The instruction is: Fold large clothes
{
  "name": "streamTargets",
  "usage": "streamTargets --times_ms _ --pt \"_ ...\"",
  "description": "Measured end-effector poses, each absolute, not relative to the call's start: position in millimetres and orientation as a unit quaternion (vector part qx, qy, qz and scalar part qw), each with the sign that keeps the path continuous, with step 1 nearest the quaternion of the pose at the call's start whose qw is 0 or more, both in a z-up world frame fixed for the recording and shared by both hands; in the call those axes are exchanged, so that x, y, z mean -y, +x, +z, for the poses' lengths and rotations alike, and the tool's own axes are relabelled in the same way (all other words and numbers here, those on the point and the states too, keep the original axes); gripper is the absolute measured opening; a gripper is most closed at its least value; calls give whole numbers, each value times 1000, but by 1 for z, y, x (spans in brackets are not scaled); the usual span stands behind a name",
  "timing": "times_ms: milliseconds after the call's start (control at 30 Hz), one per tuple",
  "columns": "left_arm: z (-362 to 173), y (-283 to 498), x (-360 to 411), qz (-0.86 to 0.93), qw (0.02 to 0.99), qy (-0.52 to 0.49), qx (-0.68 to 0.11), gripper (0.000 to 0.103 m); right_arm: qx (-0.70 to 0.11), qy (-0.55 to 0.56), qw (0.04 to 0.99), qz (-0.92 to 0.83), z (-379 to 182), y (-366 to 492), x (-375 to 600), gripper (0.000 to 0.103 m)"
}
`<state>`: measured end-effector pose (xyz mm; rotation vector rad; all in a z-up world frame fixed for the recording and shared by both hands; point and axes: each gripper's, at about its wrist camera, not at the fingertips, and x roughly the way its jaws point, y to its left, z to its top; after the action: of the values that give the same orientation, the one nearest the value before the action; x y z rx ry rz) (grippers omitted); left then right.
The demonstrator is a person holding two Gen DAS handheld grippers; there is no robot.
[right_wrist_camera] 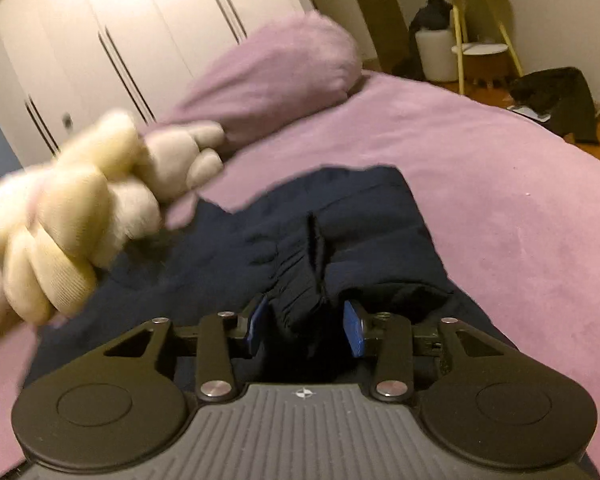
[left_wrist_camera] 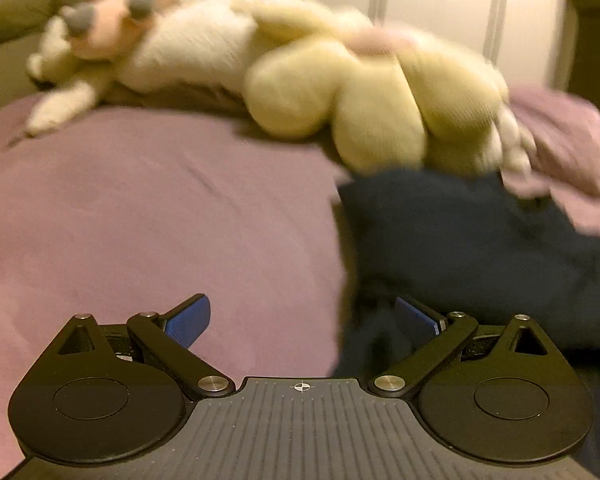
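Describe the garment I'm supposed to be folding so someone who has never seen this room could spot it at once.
Start at the bed with the mauve cover. In its middle, just below the cream plush toy and the mauve pillow, lies a rumpled navy-blue fabric garment. It is the only dark thing on the bed, and a bunched fold of it stands between the right claw's pads.

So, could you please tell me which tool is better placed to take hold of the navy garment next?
The right tool, probably: a bunched ridge of the navy garment already sits between its parted fingers. The left tool stands wide open over the purple bedcover, with the garment's edge off to its right side.
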<state>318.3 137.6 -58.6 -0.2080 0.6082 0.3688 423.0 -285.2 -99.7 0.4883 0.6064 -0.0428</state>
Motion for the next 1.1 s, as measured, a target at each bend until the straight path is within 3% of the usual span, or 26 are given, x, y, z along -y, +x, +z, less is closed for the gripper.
streamTargets --times_ms 133,233,300,467,533,700,967,1100 --pt "-38 344 -125 151 944 -116 -270 101 -254 207 945 12 -80 411 270 40" --pt "-41 380 -104 137 949 -100 -267 101 -250 160 954 28 -76 429 237 22" --pt "-48 403 -89 140 949 -80 -269 101 -254 121 959 41 -81 445 215 17" --pt "-83 435 -70 141 946 -51 -288 101 -269 12 963 -1 -115 477 186 15" --pt "-108 446 -70 140 936 -40 -319 103 -290 -19 957 -19 -142 484 191 6" --pt "-118 449 -94 127 924 -122 -340 103 -274 -18 961 -4 -157 485 204 5" --pt "-71 450 -75 143 940 -78 -301 103 -276 -9 961 -5 -128 476 204 6" --pt "-74 465 -53 123 949 -40 -288 103 -257 27 966 3 -105 480 200 7"
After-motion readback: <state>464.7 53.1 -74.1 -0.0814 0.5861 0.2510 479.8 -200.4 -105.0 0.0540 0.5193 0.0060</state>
